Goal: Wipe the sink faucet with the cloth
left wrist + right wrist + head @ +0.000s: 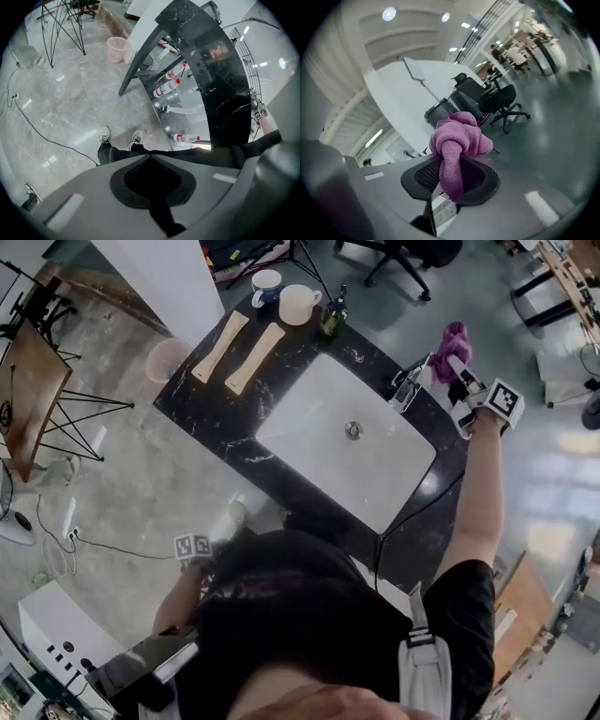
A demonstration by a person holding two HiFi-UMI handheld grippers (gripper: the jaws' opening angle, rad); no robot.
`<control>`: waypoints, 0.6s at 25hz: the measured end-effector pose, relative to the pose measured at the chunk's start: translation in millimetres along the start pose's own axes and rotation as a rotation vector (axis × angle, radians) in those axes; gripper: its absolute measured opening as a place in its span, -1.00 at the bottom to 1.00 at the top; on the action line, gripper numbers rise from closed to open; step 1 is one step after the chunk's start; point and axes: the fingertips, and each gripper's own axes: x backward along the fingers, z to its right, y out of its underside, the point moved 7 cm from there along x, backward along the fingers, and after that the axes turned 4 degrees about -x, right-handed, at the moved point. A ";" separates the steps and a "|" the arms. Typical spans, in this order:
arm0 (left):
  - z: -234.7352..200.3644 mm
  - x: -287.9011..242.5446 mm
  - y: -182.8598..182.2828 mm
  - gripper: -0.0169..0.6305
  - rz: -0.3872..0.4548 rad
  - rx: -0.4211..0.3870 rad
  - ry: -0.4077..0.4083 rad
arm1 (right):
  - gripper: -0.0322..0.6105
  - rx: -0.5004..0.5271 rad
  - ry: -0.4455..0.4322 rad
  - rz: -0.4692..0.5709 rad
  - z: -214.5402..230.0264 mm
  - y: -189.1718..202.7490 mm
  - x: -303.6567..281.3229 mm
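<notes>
Bringing the bunched purple terry cloth (454,339) towards the chrome sink faucet (409,386): approach step, wiping judged not yet begun.

Right tongs (450,362) pinch the cloth between the pads, with a loose wad standing out past the tips; the cloth hangs in the air just beside the faucet, at the far edge of the black marble desk (211,395), and no contact shows. Left tongs (152,180) are pressed together with nothing between them, held low beside the desk and pointing at the floor. The white rectangular sink basin (319,404) lies just beside the faucet base. Next move, as judged: lower the wad onto the spout, keep the pinch firm, then rub along spout and handle without dropping the cloth into the basin.
</notes>
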 end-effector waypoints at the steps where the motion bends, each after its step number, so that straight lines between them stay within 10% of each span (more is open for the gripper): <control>1: -1.7 1.1 0.6 -0.95 0.004 0.009 0.008 | -0.58 0.084 0.018 -0.097 -16.5 -10.8 -5.9; 8: -11.7 6.0 10.5 -0.96 0.068 0.099 0.055 | -0.58 1.035 0.278 -1.088 -77.4 2.8 -110.0; 15: -18.0 21.2 39.3 -0.95 0.164 0.244 0.077 | -0.58 1.133 0.552 -1.802 -26.5 81.5 -186.9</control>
